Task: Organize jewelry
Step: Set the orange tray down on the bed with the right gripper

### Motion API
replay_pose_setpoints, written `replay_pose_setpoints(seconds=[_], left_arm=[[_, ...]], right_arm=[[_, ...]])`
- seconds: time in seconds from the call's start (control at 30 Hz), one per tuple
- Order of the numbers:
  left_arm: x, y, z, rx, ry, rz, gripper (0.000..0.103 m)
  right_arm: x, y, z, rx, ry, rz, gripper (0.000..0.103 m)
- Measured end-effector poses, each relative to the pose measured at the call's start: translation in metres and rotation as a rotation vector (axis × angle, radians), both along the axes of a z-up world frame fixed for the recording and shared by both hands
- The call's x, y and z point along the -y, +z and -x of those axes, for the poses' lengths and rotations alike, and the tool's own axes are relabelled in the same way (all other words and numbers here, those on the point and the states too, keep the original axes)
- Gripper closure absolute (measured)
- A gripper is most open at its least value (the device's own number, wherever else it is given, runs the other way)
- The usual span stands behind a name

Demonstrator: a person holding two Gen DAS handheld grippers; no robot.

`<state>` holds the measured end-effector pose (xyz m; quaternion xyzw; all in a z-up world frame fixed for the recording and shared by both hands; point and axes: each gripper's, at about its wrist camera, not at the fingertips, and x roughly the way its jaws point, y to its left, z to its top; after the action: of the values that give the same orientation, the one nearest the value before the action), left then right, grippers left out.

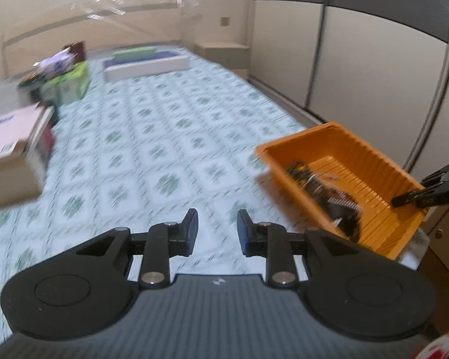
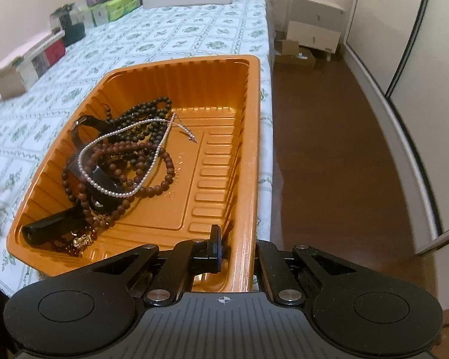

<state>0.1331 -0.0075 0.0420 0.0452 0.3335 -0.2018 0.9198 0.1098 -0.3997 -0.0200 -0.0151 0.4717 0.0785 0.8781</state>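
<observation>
Currently, left wrist view: left gripper hangs over bare patterned bedsheet, jaws a little apart, nothing between the pads. It carries nothing, so I judge it free to go for a piece of jewelry. Orange tray sits at the bed's right edge; picture is blurred, and its contents read only as a dark heap. Right gripper shows at the tray's near right rim. Boxes line the left edge of the bed; a white tray lies at the far end. Right wrist view: right gripper has its jaws pressed together on the tray wall, one finger inside, the other outside. Likely purpose: to pin the light tray so it does not slide off the edge while pieces are lifted out. Jewelry is bunched in the tray's left half: pearl strand on top, brown beads and darker beads under it, a black band, a gold piece in the near left corner. Strands are tangled, so one pulled will probably drag others.
</observation>
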Motion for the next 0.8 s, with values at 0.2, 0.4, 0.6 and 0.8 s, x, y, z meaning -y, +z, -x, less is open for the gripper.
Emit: replay_pose_setpoints(seconds=[0.2,0.4,0.6,0.8], left_arm=[[-0.015,-0.017,0.013,-0.034,0.075,-0.062,0.078],[-0.011,-0.026,0.024,-0.041,0.090,-0.109,0.066],[-0.005,-0.031,0.030,-0.049,0.102,-0.118,0.046],[-0.003,-0.033,0.038,-0.040,0.126,-0.110,0.016]], right_arm=[[0.021,-0.008,0.004,0.022,-0.048,-0.117,0.098],[0.046,-0.009,0.006,0.043,-0.095,-0.308,0.098],[0.054,0.001,0.027,0.117,-0.144,-0.340,0.031],[0.060,0.021,0.051,0.180,-0.257,-0.310,0.031]])
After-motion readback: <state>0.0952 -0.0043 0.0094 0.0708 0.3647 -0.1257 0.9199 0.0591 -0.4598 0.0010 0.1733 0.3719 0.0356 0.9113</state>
